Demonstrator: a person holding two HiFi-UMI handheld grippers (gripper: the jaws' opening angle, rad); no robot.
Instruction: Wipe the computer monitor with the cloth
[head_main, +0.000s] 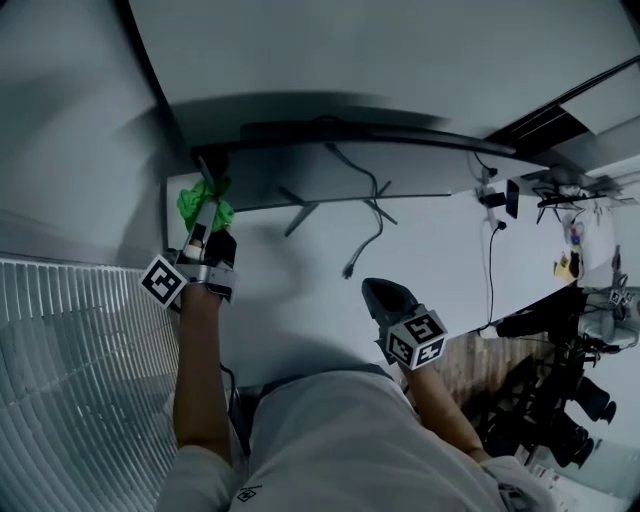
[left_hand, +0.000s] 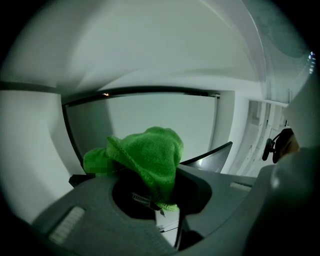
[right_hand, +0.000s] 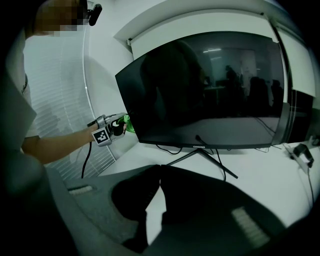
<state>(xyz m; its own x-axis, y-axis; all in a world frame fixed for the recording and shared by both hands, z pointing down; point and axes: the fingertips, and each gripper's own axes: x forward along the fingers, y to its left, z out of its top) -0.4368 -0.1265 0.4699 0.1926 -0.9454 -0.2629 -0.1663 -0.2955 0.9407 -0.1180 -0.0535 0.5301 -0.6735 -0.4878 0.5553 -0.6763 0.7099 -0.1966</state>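
A wide dark monitor (right_hand: 210, 90) stands on a white desk (head_main: 290, 300); from above only its top edge (head_main: 350, 140) shows. My left gripper (head_main: 205, 222) is shut on a bunched green cloth (head_main: 203, 205) at the monitor's lower left corner. The right gripper view shows that cloth (right_hand: 127, 123) right at the screen's edge, with the left gripper (right_hand: 107, 131) behind it. In the left gripper view the cloth (left_hand: 150, 155) bulges out of the left gripper (left_hand: 152, 195) in front of the screen (left_hand: 165, 117). My right gripper (head_main: 378, 292) hangs shut and empty over the desk, its jaws (right_hand: 160, 170) pressed together.
The monitor's thin stand legs (head_main: 300, 215) and a loose cable (head_main: 365, 240) lie on the desk behind the screen. A ribbed white panel (head_main: 60, 340) runs along the left. Small devices and cables (head_main: 497, 197) crowd the desk's right end, with dark gear (head_main: 560, 400) beyond the edge.
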